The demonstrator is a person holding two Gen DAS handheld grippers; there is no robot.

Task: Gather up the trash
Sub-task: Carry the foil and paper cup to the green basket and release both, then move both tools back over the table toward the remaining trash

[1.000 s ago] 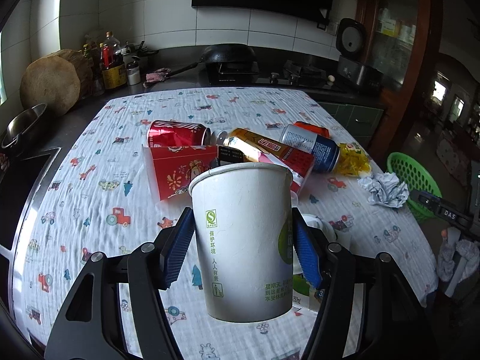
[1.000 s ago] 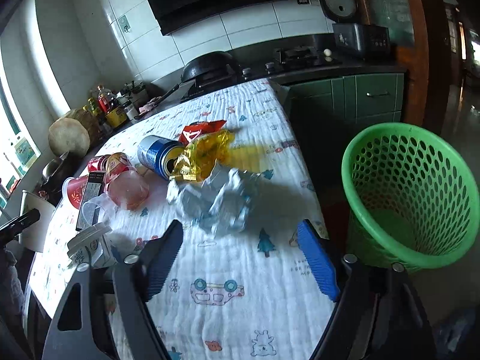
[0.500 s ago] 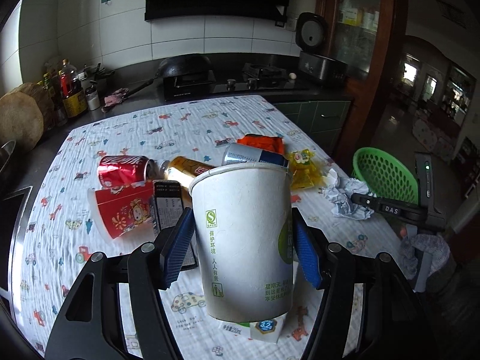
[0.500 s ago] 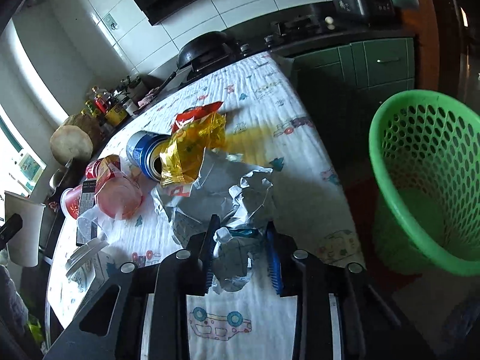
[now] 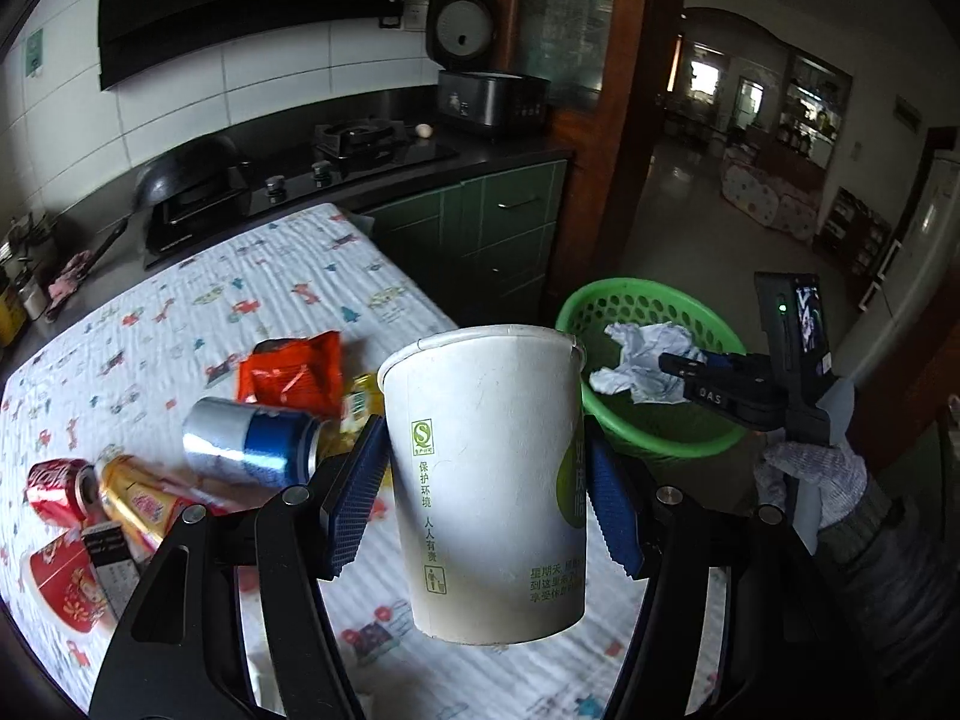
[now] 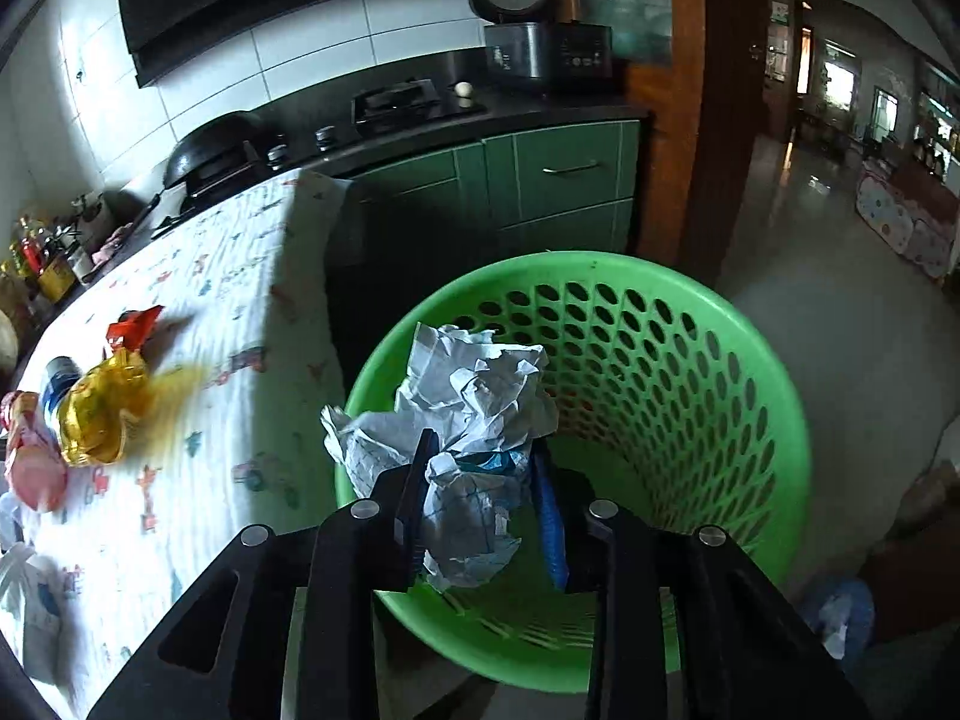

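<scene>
Hovering over the green basket [image 6: 774, 420] now, the right gripper [image 6: 483, 507] has carried the crumpled paper [image 6: 474, 396] off the table [image 6: 240, 276] — a moment ago the wad was just being pinched on the cloth. Its jaws are opening, the creased white and blue-printed wad still between the pads, so the drop looks imminent. Behind it, the left gripper [image 5: 486, 504] stays clamped on the white paper cup [image 5: 492, 480], upright, swung toward the basket — likely next in.
</scene>
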